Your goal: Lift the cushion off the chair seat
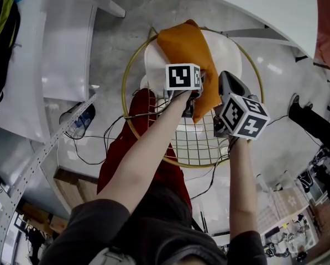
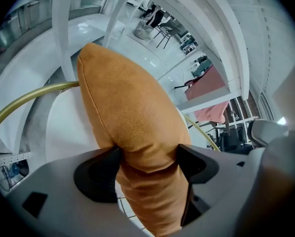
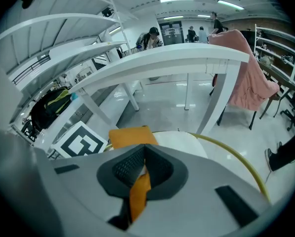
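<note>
Left gripper point(image 2: 147, 157): jaws spread to their widest, pads pressed into both flanks of the cushion point(image 2: 127, 112) at its plump lower end. Right gripper point(image 3: 142, 169): jaws nearly together, pinching only a thin orange edge of the cushion.

Cushion stood on edge, running from the grippers toward 12 o'clock in the head view, over the white chair seat point(image 1: 231, 51). Could not tell whether its far end touched the seat.

Risks, as judged:
- Left hold had no spread to spare; soft stuffing could squeeze out and slide free.
- Right hold was on a seam edge only; a sideways tug could strip it.
- Far corner could snag the brass hoop point(image 1: 126, 81) at 11 o'clock.

Surroundings: wire grid point(image 1: 198, 142) at 6 o'clock below the grippers. Glossy grey floor point(image 1: 109, 43), cables point(image 1: 93, 148) at 8 o'clock. White table point(image 3: 187, 58) beyond, pink cloth point(image 3: 246, 78) hung at 2 o'clock.
</note>
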Motion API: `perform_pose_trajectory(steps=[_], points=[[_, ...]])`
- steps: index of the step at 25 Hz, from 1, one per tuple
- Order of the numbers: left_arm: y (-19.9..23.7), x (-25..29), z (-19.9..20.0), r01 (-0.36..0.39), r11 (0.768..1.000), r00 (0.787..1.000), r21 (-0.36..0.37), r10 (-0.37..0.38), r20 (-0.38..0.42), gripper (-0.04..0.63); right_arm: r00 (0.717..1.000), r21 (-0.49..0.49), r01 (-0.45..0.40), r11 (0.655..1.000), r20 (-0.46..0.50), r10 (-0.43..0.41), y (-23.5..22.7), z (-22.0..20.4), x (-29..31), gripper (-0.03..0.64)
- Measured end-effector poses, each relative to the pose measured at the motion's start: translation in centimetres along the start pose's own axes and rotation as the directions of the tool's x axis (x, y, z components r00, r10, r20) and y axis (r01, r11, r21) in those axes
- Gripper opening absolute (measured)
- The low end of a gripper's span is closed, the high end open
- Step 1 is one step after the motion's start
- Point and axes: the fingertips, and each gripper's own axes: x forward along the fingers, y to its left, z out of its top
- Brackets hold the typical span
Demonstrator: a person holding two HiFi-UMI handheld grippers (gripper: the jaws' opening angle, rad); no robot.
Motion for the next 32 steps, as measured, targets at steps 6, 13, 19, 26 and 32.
perform_pose_trajectory(steps=[6,13,19,26,32], points=[[0.0,0.2,0.2,-0.004,0.999,1.000,0.035,0.004,-0.012,0.317,1.000,0.012,0.017,1.000,0.003,-0.017,-0.6,-0.2,-0.2,0.018],[-0.5,-0.5,0.2,-0.011,0.997,1.000,0.074,0.010,0.008,0.227,1.000,0.032,0.023,0.999,0.010,-0.023,-0.4,-0.6,-0.7,0.018],[-1.1,-1.4,0.4,0.005,0.992,0.999,0.122,-0.011,0.047,0.162,0.999,0.048,0.037,0.998,0.023,-0.038,-0.6,-0.8,-1.5,0.018],[-2.9,-3.5,1.3,0.022,0.961,0.996,0.276,-0.046,0.081,0.150,0.997,0.070,0.057,0.996,0.055,-0.060,-0.8,-0.8,-2.8,0.018],[-4.1,-6.6,1.4,0.013,0.927,0.990,0.375,-0.066,0.128,0.150,0.992,0.092,0.070,0.993,0.095,-0.078,-0.9,-0.4,-4.4,0.018]])
